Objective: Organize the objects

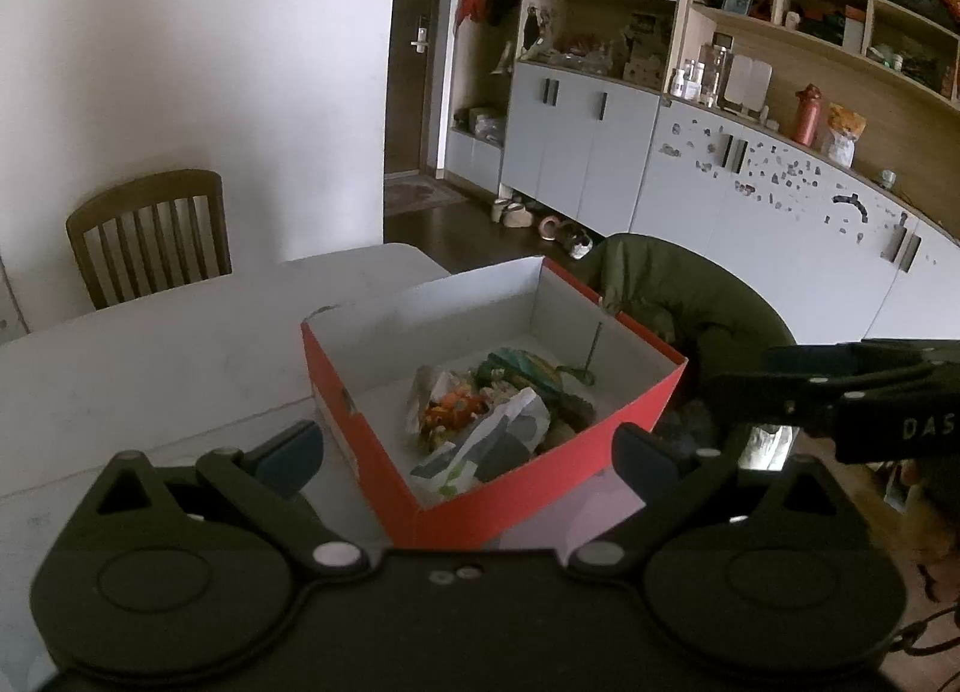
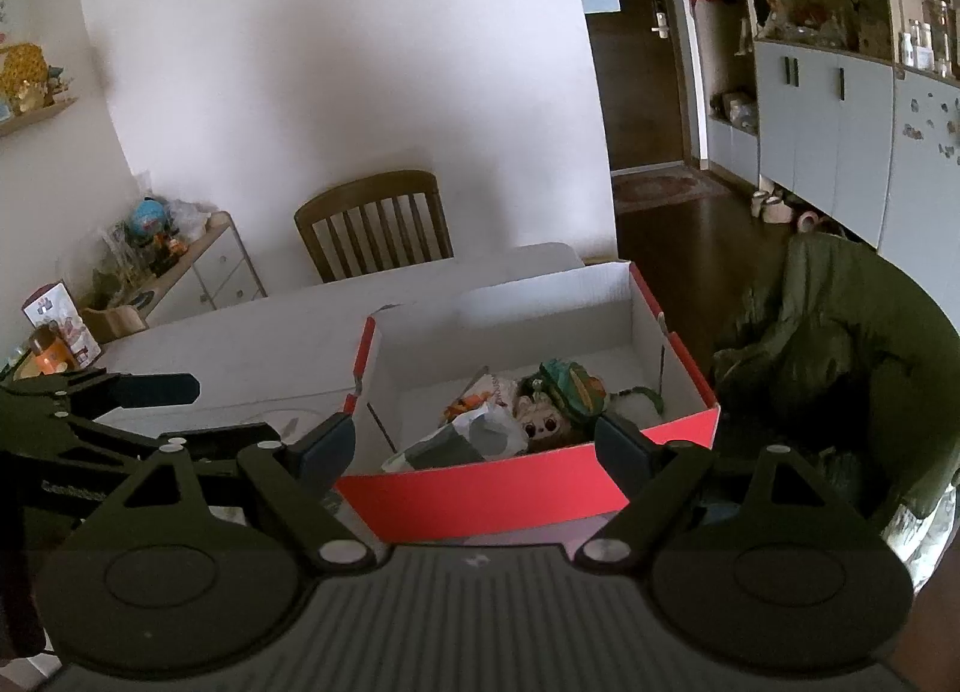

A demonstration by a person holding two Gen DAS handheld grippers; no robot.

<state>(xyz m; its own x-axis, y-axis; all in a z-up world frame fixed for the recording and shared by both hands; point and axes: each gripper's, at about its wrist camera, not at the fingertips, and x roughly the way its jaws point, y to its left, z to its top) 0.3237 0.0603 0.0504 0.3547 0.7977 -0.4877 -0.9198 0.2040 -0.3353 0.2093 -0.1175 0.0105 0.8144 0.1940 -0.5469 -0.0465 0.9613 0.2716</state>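
Both my left gripper [image 1: 470,451] and right gripper [image 2: 474,443] gape empty just short of the red box [image 1: 528,479]. Only the right view shows the doll [image 2: 543,421] inside.

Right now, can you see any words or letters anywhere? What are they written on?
"DAS": white letters on the side of the right gripper, cut off at the picture's edge.
Faint lettering on the left gripper: too dim to read.
Print on the snack packets in the red box: too blurred.
Carton on the table: too small.
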